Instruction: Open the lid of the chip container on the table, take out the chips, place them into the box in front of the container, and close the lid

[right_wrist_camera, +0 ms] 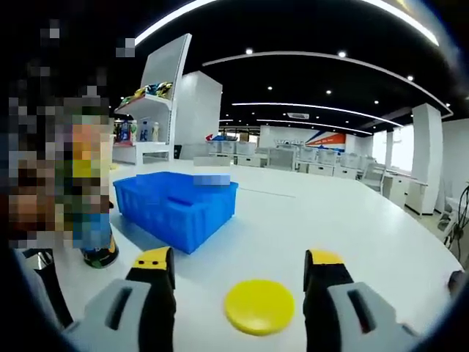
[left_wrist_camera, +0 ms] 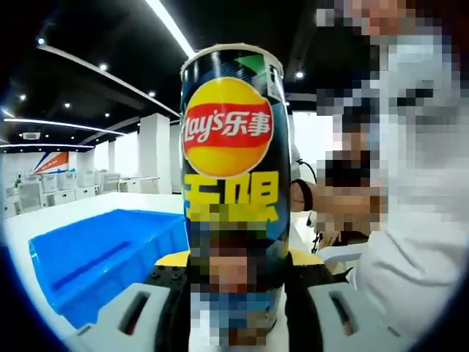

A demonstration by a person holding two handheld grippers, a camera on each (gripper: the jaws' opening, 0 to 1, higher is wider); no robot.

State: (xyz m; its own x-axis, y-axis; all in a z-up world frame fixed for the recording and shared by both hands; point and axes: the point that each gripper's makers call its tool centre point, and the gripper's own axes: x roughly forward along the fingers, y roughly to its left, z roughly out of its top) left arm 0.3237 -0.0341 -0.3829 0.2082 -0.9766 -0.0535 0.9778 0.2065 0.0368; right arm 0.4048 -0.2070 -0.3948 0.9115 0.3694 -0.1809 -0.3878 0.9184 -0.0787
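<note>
In the left gripper view, the chip container (left_wrist_camera: 231, 161) is seen closest to the camera, standing upright between the jaws of the left gripper (left_wrist_camera: 236, 293), which are closed against its lower sides so that the can is held. Its dark body bears a red and yellow Lay's logo, and its top edge is seen from below, so whether anything covers the mouth cannot be told from this view. Behind and to the left of the can, the blue box (left_wrist_camera: 102, 257) is seen resting on the white bench (left_wrist_camera: 80, 209). A person in white clothing (left_wrist_camera: 410, 249) is seen at the right of that view. In the right gripper view, the jaws of the right gripper (right_wrist_camera: 239, 282) are seen spread wide apart with nothing between them. Just beyond them, the round yellow lid (right_wrist_camera: 259, 306) is seen lying flat on the bench (right_wrist_camera: 344, 220), apart from both jaws. The blue box (right_wrist_camera: 178, 205) is seen further back and to the left, an open rectangular crate. The lower part of the chip container (right_wrist_camera: 99, 246) is seen at the left edge, near the box, and appears slightly tilted. A white shelf unit (right_wrist_camera: 157, 110) with coloured items is seen in the background.
</note>
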